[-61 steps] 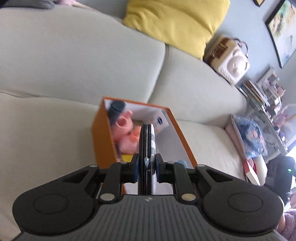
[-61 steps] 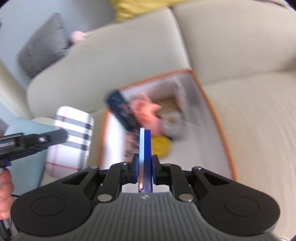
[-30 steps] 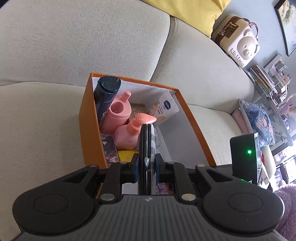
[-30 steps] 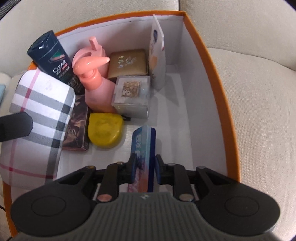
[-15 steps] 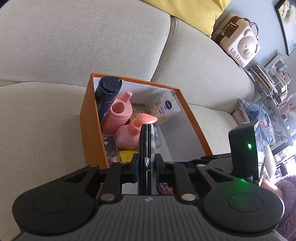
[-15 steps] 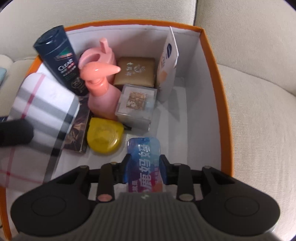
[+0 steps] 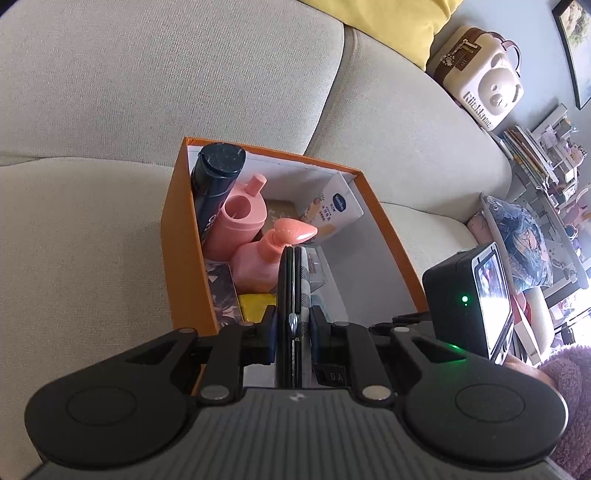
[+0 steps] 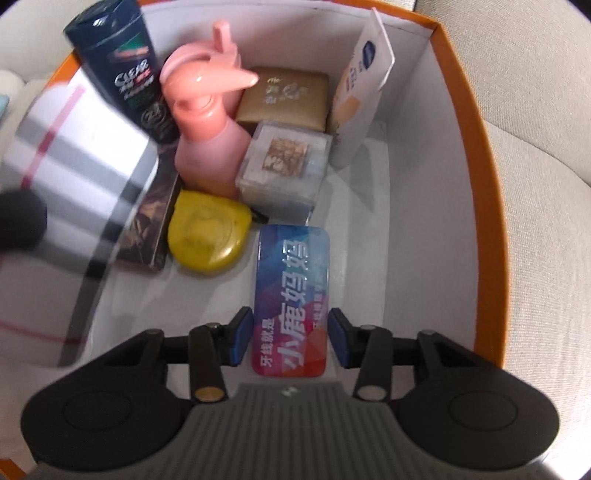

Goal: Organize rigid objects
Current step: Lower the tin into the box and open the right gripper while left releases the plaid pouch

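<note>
An orange box (image 7: 186, 236) with a white inside (image 8: 413, 206) sits on the sofa. My right gripper (image 8: 291, 338) is open inside it, and a flat blue tin (image 8: 291, 295) lies on the box floor between its fingers. My left gripper (image 7: 293, 325) is shut on a plaid-covered flat case (image 7: 295, 291), held edge-on above the box's near left side; it shows blurred in the right wrist view (image 8: 74, 177). The box holds a dark shampoo bottle (image 8: 122, 70), a pink pump bottle (image 8: 207, 144), a yellow tin (image 8: 208, 238) and small boxes.
A beige sofa (image 7: 110, 74) surrounds the box. A yellow cushion (image 7: 391, 18) and a bear-face case (image 7: 480, 81) rest on the backrest. A cluttered table (image 7: 546, 177) stands at the right. The right gripper's camera unit (image 7: 469, 295) shows beside the box.
My right gripper lowered the blue tin into the box, turned it flat and opened, so it now lies released on the floor. My left gripper stayed shut on the plaid case.
</note>
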### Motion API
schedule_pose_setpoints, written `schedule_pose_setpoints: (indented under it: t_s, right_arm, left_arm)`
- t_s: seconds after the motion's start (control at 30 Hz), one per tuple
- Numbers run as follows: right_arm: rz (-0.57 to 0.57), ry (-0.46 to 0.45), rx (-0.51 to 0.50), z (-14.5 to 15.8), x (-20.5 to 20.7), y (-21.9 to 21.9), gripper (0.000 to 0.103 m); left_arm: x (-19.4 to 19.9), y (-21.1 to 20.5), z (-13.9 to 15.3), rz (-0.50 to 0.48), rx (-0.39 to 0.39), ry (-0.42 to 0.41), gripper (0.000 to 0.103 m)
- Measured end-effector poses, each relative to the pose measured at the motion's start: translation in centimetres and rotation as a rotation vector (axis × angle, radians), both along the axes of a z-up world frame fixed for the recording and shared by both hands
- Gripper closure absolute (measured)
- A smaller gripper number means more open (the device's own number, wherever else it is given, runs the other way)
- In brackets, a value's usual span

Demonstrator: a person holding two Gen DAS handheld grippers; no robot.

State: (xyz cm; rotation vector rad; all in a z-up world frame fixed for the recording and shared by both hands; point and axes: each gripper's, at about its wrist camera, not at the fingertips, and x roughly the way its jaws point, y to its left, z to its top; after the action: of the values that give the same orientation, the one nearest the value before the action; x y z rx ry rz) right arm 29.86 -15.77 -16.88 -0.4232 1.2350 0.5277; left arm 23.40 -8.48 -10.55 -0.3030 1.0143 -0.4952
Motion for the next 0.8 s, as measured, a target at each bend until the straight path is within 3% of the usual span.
schedule_pose_setpoints:
  t_s: [0.13,0.37,0.43,0.57,0.8]
  right_arm:
    - [0.002,-0.006,0.025,0.9,-0.9,-0.8,0.053]
    - [-0.068,-0.081,0.231,6.0,-4.8,-4.6,0.053]
    - [-0.104,-0.136,0.252,7.6,-4.0,-3.6,0.053]
    - [-0.206,-0.224,0.319,9.2,-5.2,-6.6,0.052]
    - [-0.304,-0.217,0.458,9.8,-5.6,-10.1,0.053]
  left_arm:
    - [-0.1,-0.5,0.0,0.028,-0.001,0.027,0.084]
    - [-0.6,-3.1,-1.3,0.060,0.003,0.168,0.084]
    - [-1.1,-3.9,-1.7,0.097,0.015,0.193,0.084]
    - [-1.5,-5.7,-2.6,0.160,0.068,0.233,0.084]
    - [-1.1,-6.3,-5.8,0.313,0.086,0.345,0.084]
